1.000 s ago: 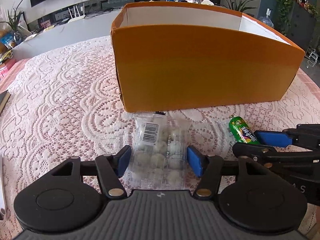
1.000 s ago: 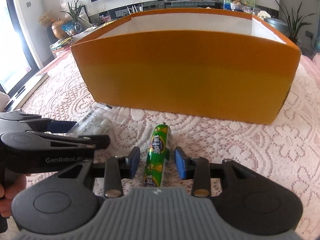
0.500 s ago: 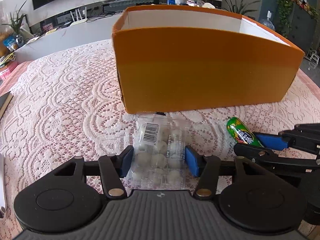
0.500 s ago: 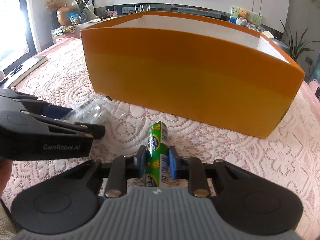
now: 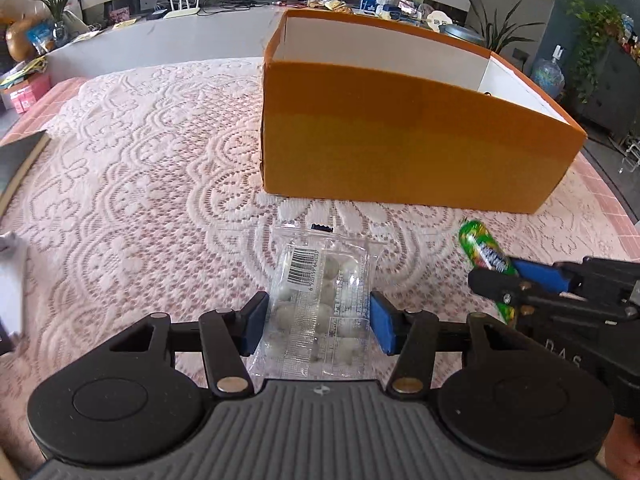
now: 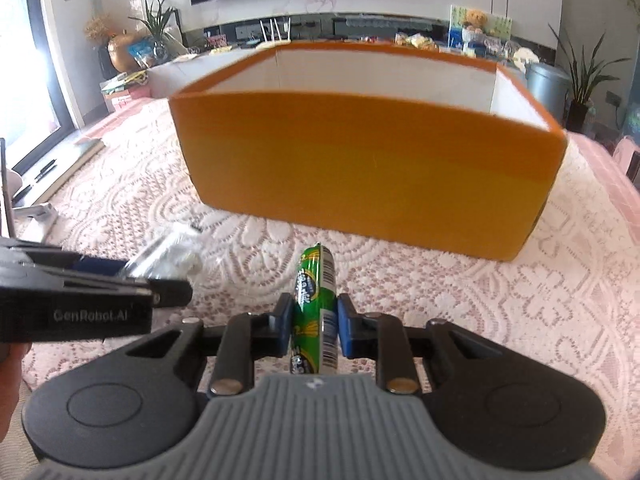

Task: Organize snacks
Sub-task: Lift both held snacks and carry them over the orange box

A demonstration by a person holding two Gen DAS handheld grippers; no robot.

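My left gripper point(image 5: 318, 320) is shut on a clear packet of white round candies point(image 5: 320, 276), its blue pads pressing the packet's two long edges; the packet hangs just above the lace cloth. To its right, my right gripper point(image 6: 314, 316) is shut on a green snack tube point(image 6: 314, 276) that points forward, also lifted off the cloth. In the left wrist view the right gripper point(image 5: 500, 276) and the tube point(image 5: 478, 242) show at the right edge. An open orange box point(image 5: 400, 144) with white inner walls stands a short way ahead of both; its floor is hidden.
The pink lace tablecloth point(image 5: 140, 184) covers the table around the box. A dark flat item point(image 5: 20, 152) lies at the far left edge. Behind the table runs a low white sideboard point(image 5: 160, 44) with clutter and plants.
Both grippers have shut on their snacks, the left on the candy packet, the right on the green tube. Both have then risen a little, lifting the snacks off the cloth.
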